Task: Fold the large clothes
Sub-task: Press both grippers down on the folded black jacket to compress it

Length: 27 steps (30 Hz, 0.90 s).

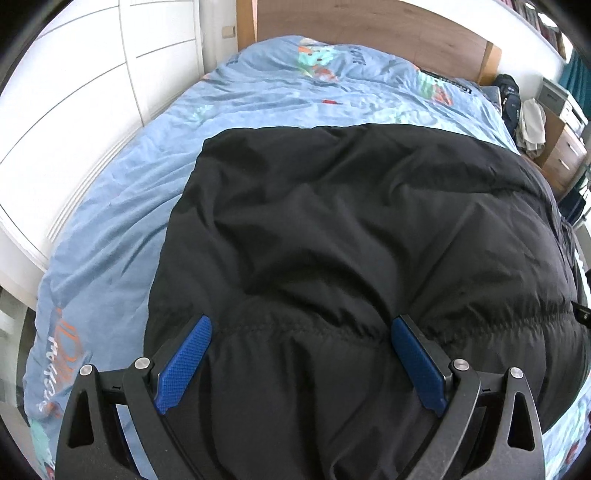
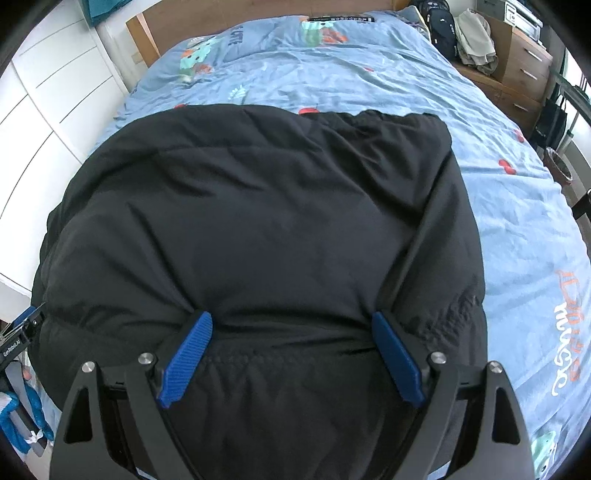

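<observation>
Blue bed [image 1: 110, 221]: one black jacket [image 1: 351, 229].

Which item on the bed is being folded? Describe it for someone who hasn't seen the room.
Start at the wooden-headboard bed covered by a light blue printed duvet. Spread across its near end lies a large black puffy quilted jacket, with stitched seams across the padding. It is the only dark, plain item on the bed; everything around it is pale blue with cartoon prints.
</observation>
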### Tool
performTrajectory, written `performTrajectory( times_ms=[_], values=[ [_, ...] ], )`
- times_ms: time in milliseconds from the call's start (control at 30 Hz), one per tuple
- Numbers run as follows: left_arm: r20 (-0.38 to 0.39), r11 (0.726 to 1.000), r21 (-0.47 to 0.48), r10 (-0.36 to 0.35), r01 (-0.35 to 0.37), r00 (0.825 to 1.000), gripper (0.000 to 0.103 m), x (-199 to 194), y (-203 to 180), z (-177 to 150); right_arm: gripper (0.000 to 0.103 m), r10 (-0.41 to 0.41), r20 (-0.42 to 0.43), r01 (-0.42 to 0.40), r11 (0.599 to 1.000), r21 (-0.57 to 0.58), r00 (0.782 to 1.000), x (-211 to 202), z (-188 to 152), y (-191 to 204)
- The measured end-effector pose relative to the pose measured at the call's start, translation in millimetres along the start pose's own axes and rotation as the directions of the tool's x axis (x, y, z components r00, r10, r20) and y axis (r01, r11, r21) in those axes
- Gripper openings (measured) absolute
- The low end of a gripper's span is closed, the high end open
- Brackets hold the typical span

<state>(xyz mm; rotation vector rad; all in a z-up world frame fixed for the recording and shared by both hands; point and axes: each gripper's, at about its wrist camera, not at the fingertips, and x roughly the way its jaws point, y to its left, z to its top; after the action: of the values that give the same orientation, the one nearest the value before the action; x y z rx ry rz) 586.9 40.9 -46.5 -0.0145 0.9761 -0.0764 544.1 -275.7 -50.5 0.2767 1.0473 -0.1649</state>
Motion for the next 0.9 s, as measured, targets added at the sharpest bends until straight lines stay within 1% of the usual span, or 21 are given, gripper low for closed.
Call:
performTrajectory(
  times_ms=[167,433,600,800,900],
  values=[
    [0.003,1.000,0.014,0.010,-0.010,1.000,0.097,-1.2,1.3,-6.0,0.088,0.021,0.008,-0.021,1.000,0.002,1.000,0.8,-6.8,-5.7],
    [0.007,0.997,0.052,0.051,-0.052,0.999,0.098,-2.6,-1.2,-13.9,0.089,0.046,0.023,-0.046,0.999,-0.021,0.999,-6.0,-17.0,-12.6],
    [0.019,0.996,0.057,0.072,-0.073,0.997,0.098,-6.6,-2.1,-18.1,0.089,0.041,0.030,-0.040,0.999,-0.028,0.999,-11.8,-23.5,-21.1],
    [0.028,0.995,0.056,0.075,-0.076,0.997,0.098,-10.2,0.2,-21.2,0.089,0.015,0.034,-0.013,0.999,-0.049,0.999,-19.7,-29.6,-31.1],
    [0.031,0.995,0.061,0.075,-0.077,0.997,0.098,-11.0,0.8,-22.7,0.089,0.003,0.033,-0.002,0.999,-0.036,0.999,-22.9,-31.8,-42.4]
  ],
)
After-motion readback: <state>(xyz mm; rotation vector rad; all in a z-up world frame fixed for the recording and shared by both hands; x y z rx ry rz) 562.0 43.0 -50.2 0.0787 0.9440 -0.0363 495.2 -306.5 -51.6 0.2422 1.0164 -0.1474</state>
